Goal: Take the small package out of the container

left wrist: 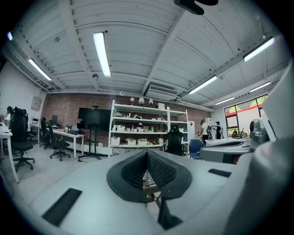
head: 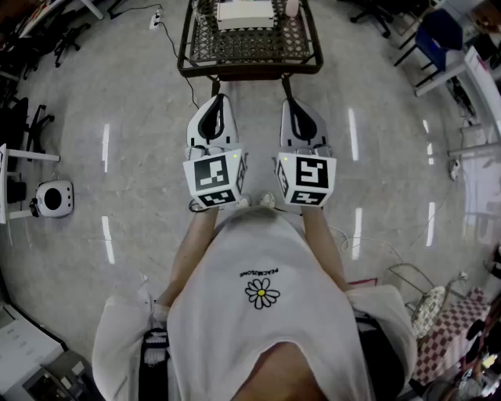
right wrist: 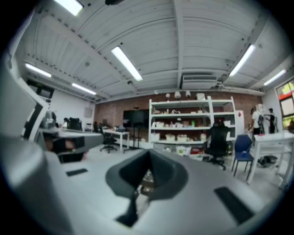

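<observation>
- The white left gripper [head: 218, 102] and the white right gripper [head: 288, 104], both with black jaws, are clenched on nothing, short of the dark wire-mesh table [head: 249, 48].
- The white box-like container [head: 245, 12] sits on that table; its small package is out of sight, so jaws left shut would likely shove it rather than grasp it.

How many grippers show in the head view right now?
2: the left gripper and the right gripper, side by side, both pointing toward the mesh cart.
</observation>
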The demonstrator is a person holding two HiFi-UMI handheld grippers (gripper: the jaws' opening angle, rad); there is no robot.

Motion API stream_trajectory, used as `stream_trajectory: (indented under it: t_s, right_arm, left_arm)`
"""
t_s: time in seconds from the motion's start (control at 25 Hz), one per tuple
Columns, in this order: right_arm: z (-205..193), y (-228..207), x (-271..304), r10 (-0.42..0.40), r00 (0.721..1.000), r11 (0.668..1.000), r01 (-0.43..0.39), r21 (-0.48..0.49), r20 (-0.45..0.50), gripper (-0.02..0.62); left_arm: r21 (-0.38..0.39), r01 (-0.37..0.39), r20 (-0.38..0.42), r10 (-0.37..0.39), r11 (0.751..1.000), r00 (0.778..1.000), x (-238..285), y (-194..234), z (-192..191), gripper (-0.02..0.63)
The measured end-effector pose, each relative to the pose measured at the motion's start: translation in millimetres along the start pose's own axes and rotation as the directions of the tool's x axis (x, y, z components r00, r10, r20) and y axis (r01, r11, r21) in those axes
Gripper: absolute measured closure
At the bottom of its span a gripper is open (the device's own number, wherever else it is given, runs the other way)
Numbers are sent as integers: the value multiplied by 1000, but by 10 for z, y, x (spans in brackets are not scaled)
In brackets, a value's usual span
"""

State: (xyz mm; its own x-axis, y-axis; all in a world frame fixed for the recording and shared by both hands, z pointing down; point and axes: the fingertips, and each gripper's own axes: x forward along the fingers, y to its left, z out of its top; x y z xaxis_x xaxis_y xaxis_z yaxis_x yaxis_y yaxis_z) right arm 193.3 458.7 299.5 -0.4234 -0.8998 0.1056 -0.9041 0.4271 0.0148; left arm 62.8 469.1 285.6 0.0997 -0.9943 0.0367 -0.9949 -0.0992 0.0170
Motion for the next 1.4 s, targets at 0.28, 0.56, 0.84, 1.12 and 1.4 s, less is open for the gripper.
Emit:
stream_trajectory:
  t_s: [0.28, 0.56, 0.84, 1.12, 1.4]
  right_arm:
    - [-82, -73, 80, 39, 999, 999, -39, 21, -8, 566]
    - [-109, -249, 218, 78, 997, 996, -79, 40, 25, 566]
    - [-57, -446, 444, 73, 995, 997, -73, -8, 64, 565]
    - [20, -380, 1041, 119, 992, 985, -114, -129, 33, 565]
    - [277, -557, 2014, 155, 986, 971, -141, -192, 60, 565]
  left_arm:
    - [-13, -18, -6, 18, 1000, 1000, 101, -23, -49, 584]
    - [-29, -46, 29, 47, 999, 998, 195, -73, -28, 584]
    - [-53, -130, 80, 134, 990, 988, 398, 229, 28, 584]
    - [-95, -88, 125, 100, 992, 987, 1230, 549, 156, 586]
    - [-97, 0, 176, 17, 995, 984, 2360, 477, 443, 586]
